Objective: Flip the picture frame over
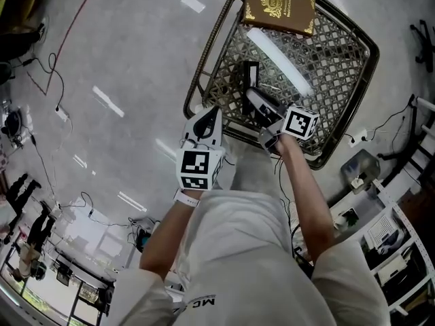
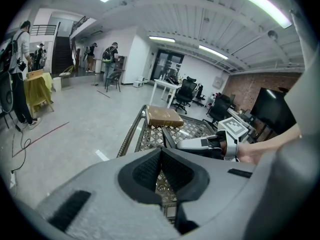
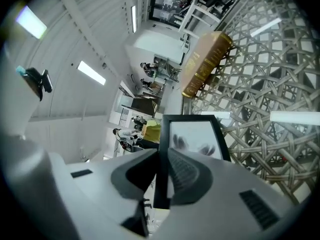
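Wicker table [image 1: 340, 53]: brown book [image 1: 279, 5] beyond picture frame [image 3: 195, 134]

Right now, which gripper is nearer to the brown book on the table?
Right. The right gripper, shut on the picture frame, is over the middle of the table, short of the book. The left gripper sits farther back, at its near edge.

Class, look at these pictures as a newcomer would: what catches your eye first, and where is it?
The black picture frame stands out, clamped by its edge in the right gripper and held up over the lattice table. A gold-stamped brown book lies at the table's far corner.
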`<action>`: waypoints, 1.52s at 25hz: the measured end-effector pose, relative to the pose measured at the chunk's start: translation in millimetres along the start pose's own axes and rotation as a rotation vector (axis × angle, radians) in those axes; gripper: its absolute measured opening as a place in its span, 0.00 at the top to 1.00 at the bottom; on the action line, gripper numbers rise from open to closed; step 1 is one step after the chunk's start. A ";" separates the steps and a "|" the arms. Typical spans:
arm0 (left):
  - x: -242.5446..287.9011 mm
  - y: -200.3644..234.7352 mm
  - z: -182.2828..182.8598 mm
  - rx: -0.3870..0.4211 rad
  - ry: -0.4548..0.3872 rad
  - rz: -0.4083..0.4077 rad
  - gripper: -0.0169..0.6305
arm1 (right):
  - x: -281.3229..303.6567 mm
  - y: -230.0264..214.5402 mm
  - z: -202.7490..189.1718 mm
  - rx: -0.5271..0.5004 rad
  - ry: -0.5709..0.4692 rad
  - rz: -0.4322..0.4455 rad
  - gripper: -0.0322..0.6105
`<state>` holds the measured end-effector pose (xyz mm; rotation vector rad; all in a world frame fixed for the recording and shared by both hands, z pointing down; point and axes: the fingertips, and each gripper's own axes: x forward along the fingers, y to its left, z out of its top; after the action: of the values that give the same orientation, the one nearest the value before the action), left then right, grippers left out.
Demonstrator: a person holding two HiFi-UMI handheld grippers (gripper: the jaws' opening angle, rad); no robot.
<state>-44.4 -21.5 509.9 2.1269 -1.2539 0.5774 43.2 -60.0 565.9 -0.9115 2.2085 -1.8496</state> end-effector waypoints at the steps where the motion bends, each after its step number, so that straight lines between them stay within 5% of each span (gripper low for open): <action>1: 0.1 0.0 0.7 0.000 -0.001 0.000 0.94 | -0.7 -0.5 1.7 0.008 -0.004 0.011 0.83; 13: 3.5 -4.3 3.5 0.012 0.001 -0.013 0.94 | -20.6 -6.5 15.6 0.169 -0.117 0.135 0.83; 20: 5.8 -7.8 3.6 0.024 0.006 -0.026 0.94 | -35.0 -9.4 21.9 0.176 -0.161 0.148 0.84; 30: 6.3 -10.8 7.8 0.035 0.001 -0.037 0.94 | -59.4 -20.5 31.8 0.100 -0.212 0.068 0.83; 38: 6.5 -12.8 7.2 0.037 0.004 -0.042 0.94 | -82.4 -52.2 36.0 -0.023 -0.213 -0.150 0.82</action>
<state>-29.6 -25.6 505.2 2.1768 -1.2022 0.5907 145.6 -52.3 582.4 -1.2461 2.0891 -1.6969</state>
